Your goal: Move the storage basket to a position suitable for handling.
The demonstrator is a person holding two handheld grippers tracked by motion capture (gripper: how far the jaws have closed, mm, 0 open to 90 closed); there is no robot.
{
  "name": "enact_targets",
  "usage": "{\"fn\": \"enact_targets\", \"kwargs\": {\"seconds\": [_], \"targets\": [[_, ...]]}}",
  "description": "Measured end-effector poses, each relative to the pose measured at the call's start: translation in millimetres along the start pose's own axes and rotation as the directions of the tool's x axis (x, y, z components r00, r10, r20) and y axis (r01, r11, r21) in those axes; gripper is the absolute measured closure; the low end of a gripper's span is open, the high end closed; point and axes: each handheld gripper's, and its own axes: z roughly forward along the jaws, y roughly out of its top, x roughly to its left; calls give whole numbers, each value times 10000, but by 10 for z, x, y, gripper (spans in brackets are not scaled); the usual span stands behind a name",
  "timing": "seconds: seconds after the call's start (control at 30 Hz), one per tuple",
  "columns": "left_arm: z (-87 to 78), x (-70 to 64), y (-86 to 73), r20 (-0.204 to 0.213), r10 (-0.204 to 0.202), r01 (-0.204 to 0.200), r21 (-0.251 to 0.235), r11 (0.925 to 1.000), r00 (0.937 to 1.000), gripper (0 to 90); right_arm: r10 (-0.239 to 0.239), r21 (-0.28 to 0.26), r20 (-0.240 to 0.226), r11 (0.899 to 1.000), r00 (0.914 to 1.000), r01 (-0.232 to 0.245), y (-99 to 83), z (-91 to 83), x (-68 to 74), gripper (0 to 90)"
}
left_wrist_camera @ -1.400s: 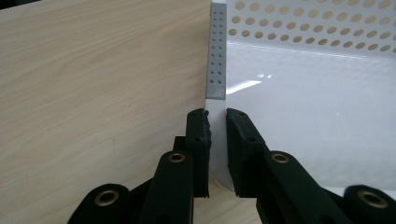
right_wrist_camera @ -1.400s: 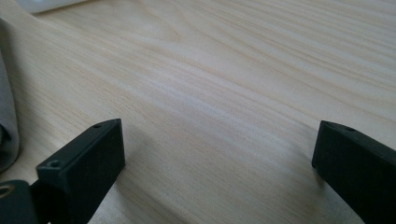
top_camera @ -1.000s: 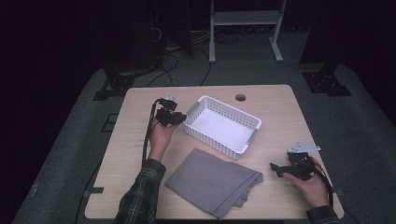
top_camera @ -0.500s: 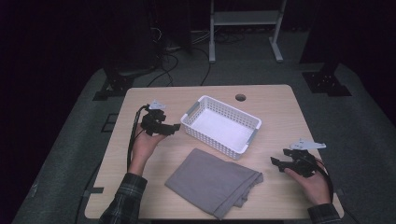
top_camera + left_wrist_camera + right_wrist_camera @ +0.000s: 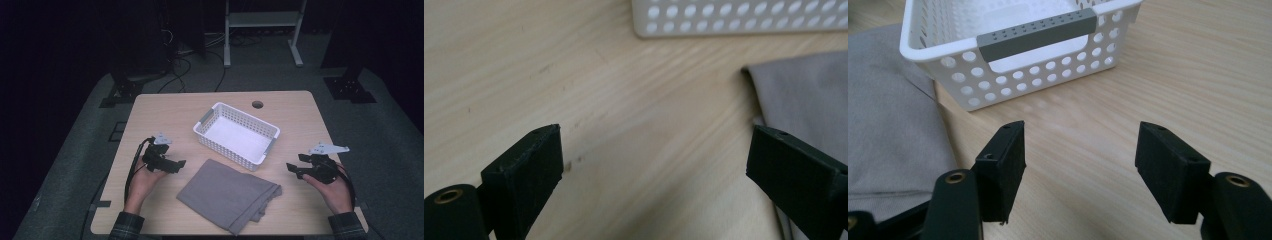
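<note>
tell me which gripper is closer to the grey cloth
The left gripper: its open fingers sit just beside the grey cloth. The right gripper is farther off.

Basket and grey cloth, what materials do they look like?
Basket: looks like moulded white plastic, smooth with a slight sheen, rows of round holes in its walls, and a matt grey handle strip. Cloth: probably a woven textile, matt grey, lying in soft folds with a limp edge.
</note>
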Motion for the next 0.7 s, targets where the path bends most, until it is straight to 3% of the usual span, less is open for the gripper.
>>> {"fn": "enact_targets", "kwargs": {"seconds": [0.33, 0.5, 0.7], "targets": [[-62, -34, -466, 185, -89, 84, 270, 9996, 9998, 74, -222, -204, 8, 9995, 9998, 222, 226, -20, -29, 350], [-86, -24, -596, 169, -69, 62, 409, 9991, 9998, 45, -433, -176, 21, 9989, 9991, 433, 361, 8, -36, 344], [-71, -36, -698, 160, 315, -320, 339, 9989, 9994, 4, -686, -167, 68, 9975, 9976, 687, 565, 51, -41, 345]]}}
